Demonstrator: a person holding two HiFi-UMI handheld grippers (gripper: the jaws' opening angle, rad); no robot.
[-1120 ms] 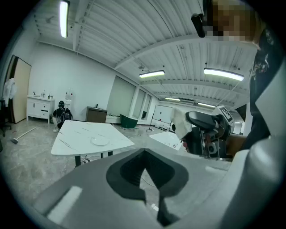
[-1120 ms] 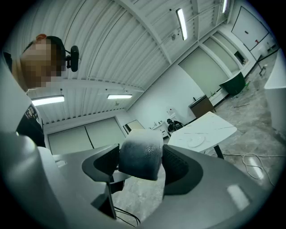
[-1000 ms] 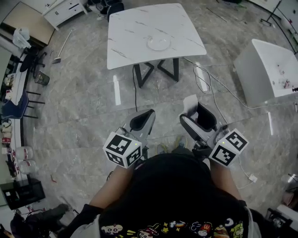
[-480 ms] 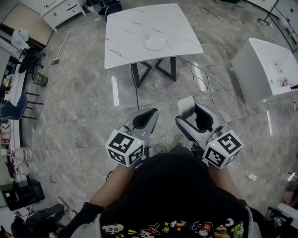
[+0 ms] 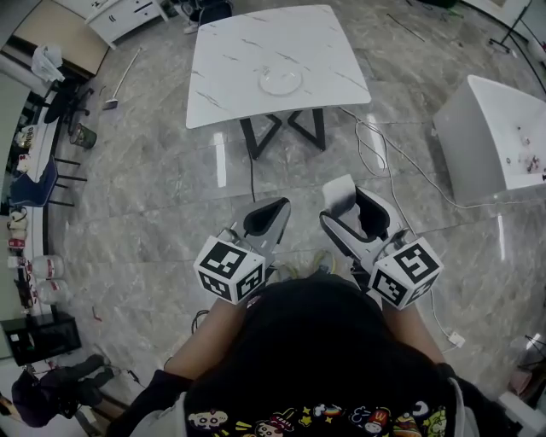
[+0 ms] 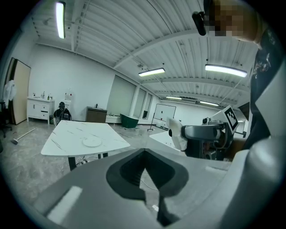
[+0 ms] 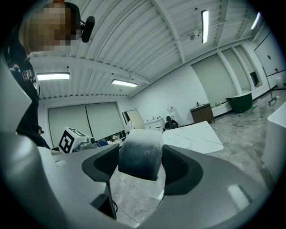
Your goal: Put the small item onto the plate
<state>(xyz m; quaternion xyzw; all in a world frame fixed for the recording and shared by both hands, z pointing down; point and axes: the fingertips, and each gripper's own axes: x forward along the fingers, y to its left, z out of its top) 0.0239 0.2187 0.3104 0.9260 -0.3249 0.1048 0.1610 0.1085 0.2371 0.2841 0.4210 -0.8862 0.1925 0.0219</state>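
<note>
My right gripper (image 5: 348, 205) is shut on a small white block (image 5: 340, 195), which fills the gap between its jaws as a pale rounded block (image 7: 140, 153) in the right gripper view. My left gripper (image 5: 264, 213) is shut with nothing in it, its pads meeting in the left gripper view (image 6: 145, 179). A clear round plate (image 5: 281, 80) lies near the middle of the white marble table (image 5: 230, 60), far ahead of both grippers. The plate (image 6: 92, 142) also shows small in the left gripper view. Both grippers hang over the floor, close to my body.
A white box-like table (image 5: 495, 141) with small bits on it stands at the right. Cables (image 5: 375, 149) trail across the grey stone floor between the tables. Chairs and clutter (image 5: 38, 162) line the left wall. A white cabinet (image 5: 128, 15) stands at the back left.
The view has shifted slightly; the table now sits a little farther left in the head view. Both grippers stay near my body, the right one still holding the block.
</note>
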